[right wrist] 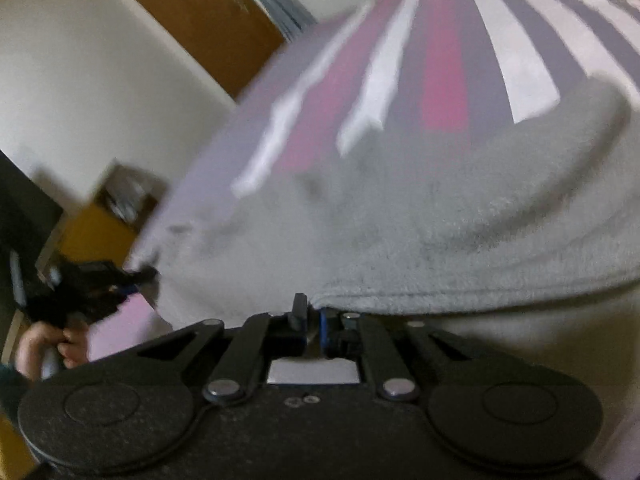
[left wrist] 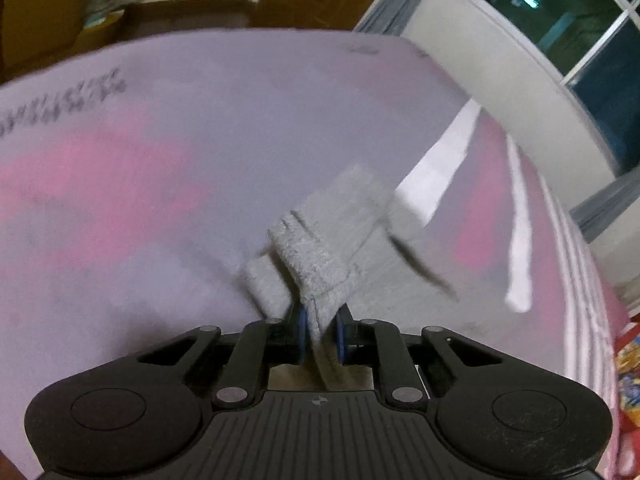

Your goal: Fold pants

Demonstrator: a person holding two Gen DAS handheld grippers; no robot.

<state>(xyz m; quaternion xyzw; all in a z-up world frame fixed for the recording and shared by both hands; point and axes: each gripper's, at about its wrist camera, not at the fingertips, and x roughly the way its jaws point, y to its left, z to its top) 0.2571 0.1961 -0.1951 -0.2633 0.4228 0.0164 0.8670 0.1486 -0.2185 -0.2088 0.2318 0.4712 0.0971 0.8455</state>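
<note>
The grey fleece pants (right wrist: 440, 220) lie spread over a bed sheet (right wrist: 440, 60) striped in lilac, pink and white. In the right wrist view my right gripper (right wrist: 314, 320) is shut on the near hem of the pants. At that view's left edge a hand (right wrist: 60, 344) holds my left gripper (right wrist: 138, 276), which pinches another corner of the same hem. In the left wrist view my left gripper (left wrist: 322, 328) is shut on a bunched fold of the pants (left wrist: 320, 256), lifted a little off the sheet (left wrist: 160, 160). A dark drawstring (left wrist: 424, 264) trails to the right.
The bed runs far ahead and ends near a white wall with a window (left wrist: 580, 28) and a grey curtain (left wrist: 400, 4). A brown wooden door (right wrist: 200, 12) and a shelf with clutter (right wrist: 124, 196) stand beyond the bed's left side. Colourful packaging (left wrist: 628, 372) lies by the right edge.
</note>
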